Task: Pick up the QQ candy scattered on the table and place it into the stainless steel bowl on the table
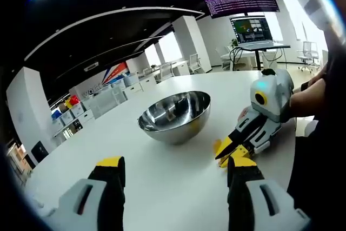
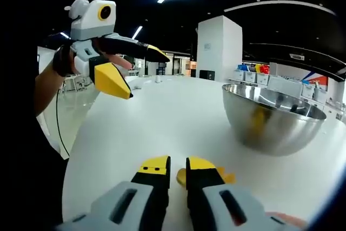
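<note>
A stainless steel bowl (image 1: 175, 114) (image 2: 275, 117) stands on the white round table (image 1: 162, 187) (image 2: 162, 123). A yellow QQ candy packet (image 2: 181, 177) (image 1: 219, 145) lies on the table just in front of the bowl. My right gripper (image 2: 177, 165) (image 1: 226, 152) is down at the table with its jaws closed to a narrow gap around that packet. My left gripper (image 1: 175, 167) (image 2: 145, 75) is held above the table, jaws wide apart and nothing between them, facing the bowl.
A person's hand (image 1: 308, 98) holds the right gripper near the table's edge. Beyond the table are a monitor on a stand (image 1: 251, 28), chairs, a white pillar (image 2: 219, 47) and shelves with coloured boxes (image 2: 254, 68).
</note>
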Available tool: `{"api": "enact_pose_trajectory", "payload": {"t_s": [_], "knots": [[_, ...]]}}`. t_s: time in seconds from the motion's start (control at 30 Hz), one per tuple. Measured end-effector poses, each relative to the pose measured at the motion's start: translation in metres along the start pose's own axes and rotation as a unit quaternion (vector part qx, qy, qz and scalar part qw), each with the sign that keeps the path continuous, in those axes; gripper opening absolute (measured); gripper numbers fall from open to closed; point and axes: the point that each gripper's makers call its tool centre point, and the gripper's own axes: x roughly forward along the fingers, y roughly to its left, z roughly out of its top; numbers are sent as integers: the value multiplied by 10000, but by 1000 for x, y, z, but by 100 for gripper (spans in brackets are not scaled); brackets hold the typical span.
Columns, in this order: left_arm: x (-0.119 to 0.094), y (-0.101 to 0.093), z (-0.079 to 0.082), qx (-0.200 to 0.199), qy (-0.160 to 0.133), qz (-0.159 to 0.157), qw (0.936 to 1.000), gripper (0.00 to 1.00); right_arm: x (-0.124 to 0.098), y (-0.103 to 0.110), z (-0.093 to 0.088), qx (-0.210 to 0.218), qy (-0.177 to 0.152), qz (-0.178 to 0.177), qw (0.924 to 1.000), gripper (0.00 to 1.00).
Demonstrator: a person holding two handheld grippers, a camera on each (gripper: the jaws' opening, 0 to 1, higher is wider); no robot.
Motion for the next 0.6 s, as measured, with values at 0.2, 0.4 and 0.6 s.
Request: {"api": "enact_pose_trajectory", "payload": {"t_s": [0.2, 0.4, 0.6], "knots": [[4, 0, 1, -2, -8, -21, 10000, 77, 1, -3, -1, -215, 17, -76, 9997, 15], [7, 0, 0, -7, -2, -45, 10000, 77, 1, 1, -4, -832, 137, -159, 9963, 14], [8, -2, 1, -2, 4, -75, 10000, 76, 1, -2, -4, -788, 144, -219, 9965, 7]]}}
